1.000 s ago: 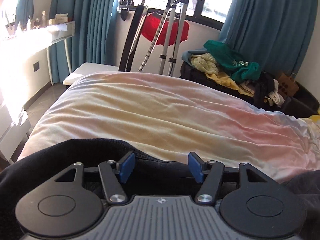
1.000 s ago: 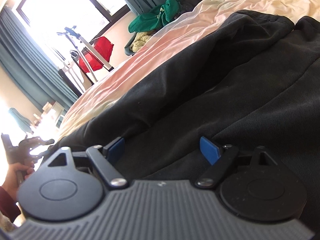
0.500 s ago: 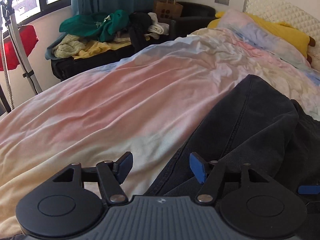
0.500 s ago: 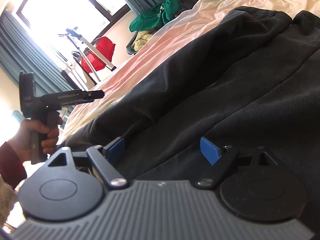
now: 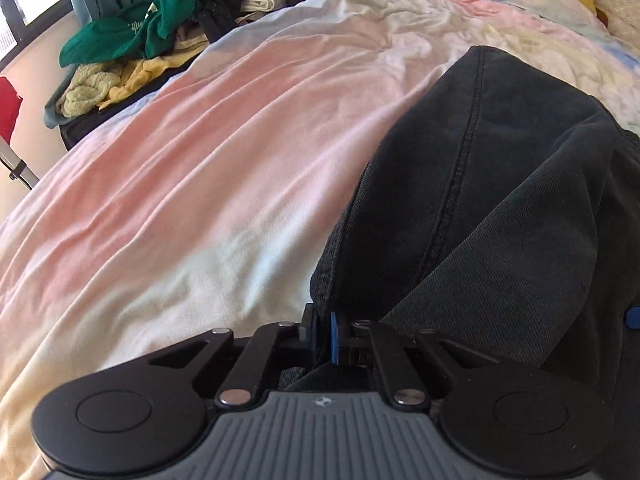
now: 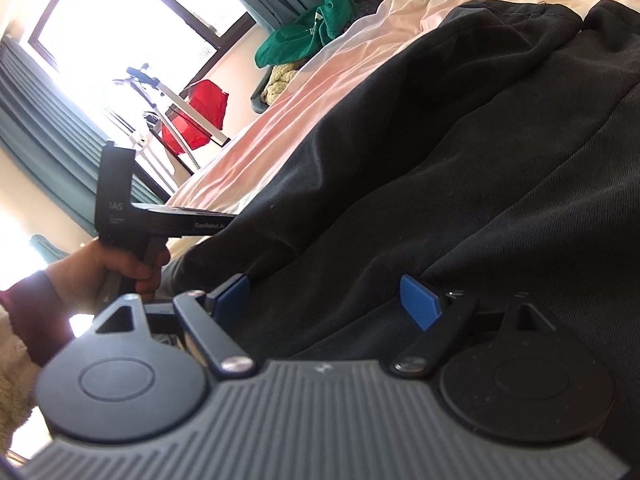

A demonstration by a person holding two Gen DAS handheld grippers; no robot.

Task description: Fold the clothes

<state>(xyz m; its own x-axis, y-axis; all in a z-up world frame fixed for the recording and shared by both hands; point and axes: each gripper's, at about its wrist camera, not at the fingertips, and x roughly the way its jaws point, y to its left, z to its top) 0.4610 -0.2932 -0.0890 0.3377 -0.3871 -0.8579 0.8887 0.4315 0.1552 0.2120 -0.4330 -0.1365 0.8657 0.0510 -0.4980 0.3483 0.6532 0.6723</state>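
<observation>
Left gripper (image 5: 323,334) clenched on the hem corner of the dark trousers (image 5: 500,200), probably to lift that edge for a fold. Trousers spread flat on the pink duvet (image 5: 200,160), giving a clear fold surface. Right gripper (image 6: 326,300) released, fingers wide, resting over the cloth, likely waiting to pin or take a second corner.

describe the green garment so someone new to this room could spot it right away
Start at the bed with its pink and white cover, then look past its far edge toward the curtained window. On the heap of clothes there, the green garment lies on top, the only deep green piece above pale yellow and cream ones.
</observation>
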